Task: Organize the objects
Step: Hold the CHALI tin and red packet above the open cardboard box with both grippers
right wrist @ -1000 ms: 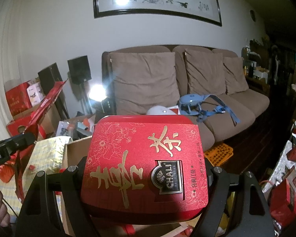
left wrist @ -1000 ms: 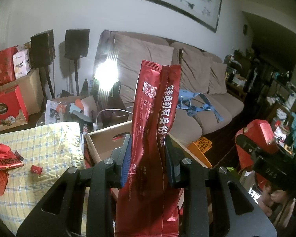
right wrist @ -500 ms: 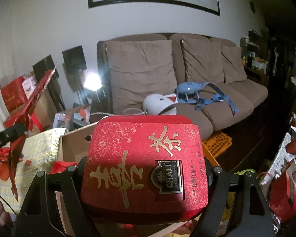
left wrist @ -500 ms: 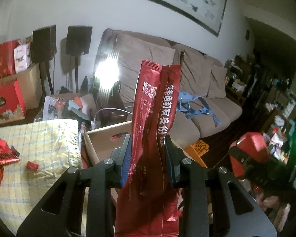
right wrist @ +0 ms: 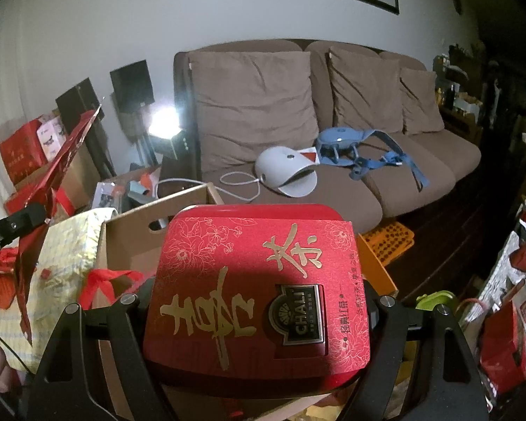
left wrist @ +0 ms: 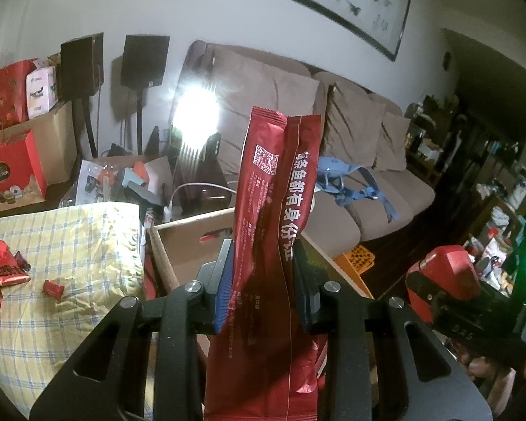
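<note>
Behind cardboard box (right wrist: pixel 129 231), brown sofa (right wrist: pixel 298 112)

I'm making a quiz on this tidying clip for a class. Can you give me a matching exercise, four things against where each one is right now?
Things:
1. red foil packet
2. red tea tin
3. blue harness
4. small red wrapped sweet

Places:
A. lying on the brown sofa
B. on the yellow checked cloth
C. clamped in the right gripper
D. clamped upright in the left gripper

Pairs: 1-D, 2-C, 3-A, 4-B
</note>
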### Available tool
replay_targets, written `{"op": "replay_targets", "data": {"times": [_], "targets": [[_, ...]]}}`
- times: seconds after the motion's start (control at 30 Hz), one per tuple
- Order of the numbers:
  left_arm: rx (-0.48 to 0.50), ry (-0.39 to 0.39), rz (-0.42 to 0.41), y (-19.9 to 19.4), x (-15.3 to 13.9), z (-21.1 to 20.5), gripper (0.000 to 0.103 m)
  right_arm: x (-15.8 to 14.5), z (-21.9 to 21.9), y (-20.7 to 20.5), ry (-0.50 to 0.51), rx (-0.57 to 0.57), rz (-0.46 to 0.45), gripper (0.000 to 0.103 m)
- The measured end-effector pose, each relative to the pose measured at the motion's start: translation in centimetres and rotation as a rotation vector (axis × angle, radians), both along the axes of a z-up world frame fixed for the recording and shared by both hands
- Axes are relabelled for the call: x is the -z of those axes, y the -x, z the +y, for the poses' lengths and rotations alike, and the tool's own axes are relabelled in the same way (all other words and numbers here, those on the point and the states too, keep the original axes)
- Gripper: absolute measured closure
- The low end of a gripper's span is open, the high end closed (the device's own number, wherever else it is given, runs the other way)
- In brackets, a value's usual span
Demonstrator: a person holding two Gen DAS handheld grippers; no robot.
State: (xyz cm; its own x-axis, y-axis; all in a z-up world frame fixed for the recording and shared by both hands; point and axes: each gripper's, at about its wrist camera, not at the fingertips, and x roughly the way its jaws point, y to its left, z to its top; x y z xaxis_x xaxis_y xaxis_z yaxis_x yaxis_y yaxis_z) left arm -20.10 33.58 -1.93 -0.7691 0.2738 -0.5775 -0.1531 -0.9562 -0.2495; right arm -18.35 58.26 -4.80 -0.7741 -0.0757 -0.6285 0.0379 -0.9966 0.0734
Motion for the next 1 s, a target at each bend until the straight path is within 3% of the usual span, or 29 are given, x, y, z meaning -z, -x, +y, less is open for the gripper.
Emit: {"op": "replay_targets", "data": {"times": [1.0], "targets": [[-0.002,0.020,-0.067,1.9,3.0,-0.5,0.074,1.9,-1.1,1.1,-0.048,-0.038,-0.063,0.020]]}}
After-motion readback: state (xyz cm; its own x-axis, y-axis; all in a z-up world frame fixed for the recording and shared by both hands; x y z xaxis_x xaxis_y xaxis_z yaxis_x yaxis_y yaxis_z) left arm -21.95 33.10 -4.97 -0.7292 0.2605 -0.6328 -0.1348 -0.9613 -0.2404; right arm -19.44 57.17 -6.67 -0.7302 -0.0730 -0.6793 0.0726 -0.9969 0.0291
